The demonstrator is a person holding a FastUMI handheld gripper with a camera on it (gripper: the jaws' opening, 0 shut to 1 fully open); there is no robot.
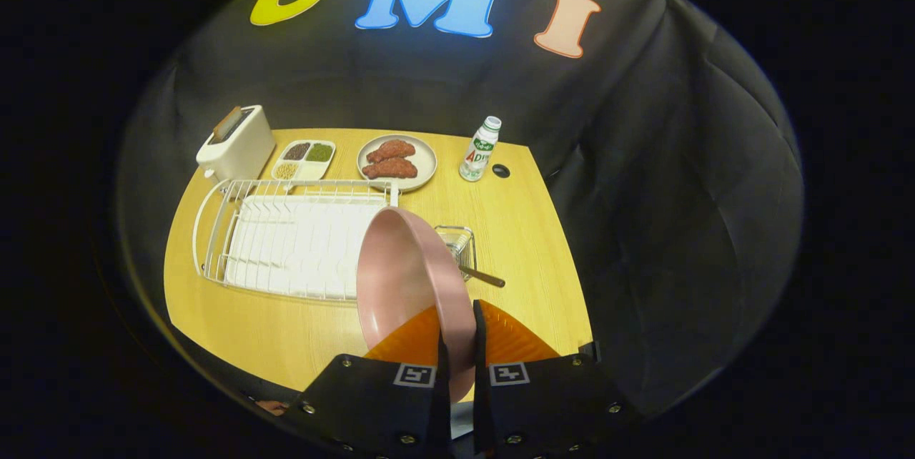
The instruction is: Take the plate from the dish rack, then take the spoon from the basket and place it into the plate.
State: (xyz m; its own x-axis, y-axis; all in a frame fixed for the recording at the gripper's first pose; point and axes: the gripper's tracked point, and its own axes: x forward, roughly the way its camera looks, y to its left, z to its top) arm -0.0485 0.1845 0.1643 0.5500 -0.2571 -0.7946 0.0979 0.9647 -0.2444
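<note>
Plate (407, 280): plain dusty pink, no pattern, clamped edge-on between both fingers of the gripper (456, 337). Dish rack (286, 237): white wire over a white ribbed tray. Table (515, 230): light yellow wood grain. Toaster (236, 143): cream white. Round dish (397, 160): pale grey, reddish-brown pieces on it. Bottle (480, 150): white, green label. Spoon (482, 275): brown handle.

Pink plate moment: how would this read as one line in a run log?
tongs: shut on plate | plate: lifted, tilted on edge, before dish rack | spoon: in basket | table
</note>
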